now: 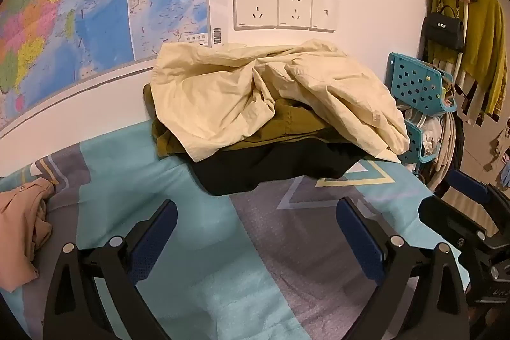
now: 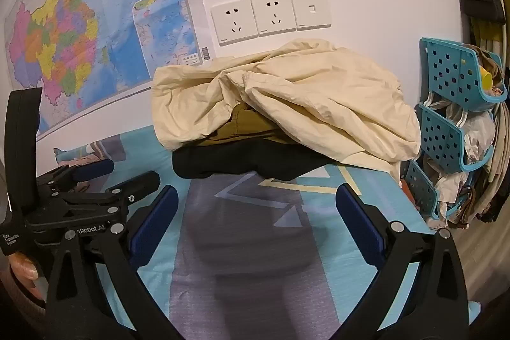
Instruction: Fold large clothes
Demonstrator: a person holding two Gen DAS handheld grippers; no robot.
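Both the left gripper (image 1: 256, 225) and right gripper (image 2: 256, 212) hover spread wide and empty over the bed (image 1: 197, 285), facing a rumpled cream garment (image 1: 255, 91) topping the pile at its far edge.

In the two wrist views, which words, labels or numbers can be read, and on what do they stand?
"nRobot.AI": on the left gripper, its first letters hidden.
"Data Acquisition System": small label on that gripper's handle, barely legible.
Wall map: title and place names too blurred to read.
Barcode strip on the map's margin: too small to read.
Wall sockets: no text.
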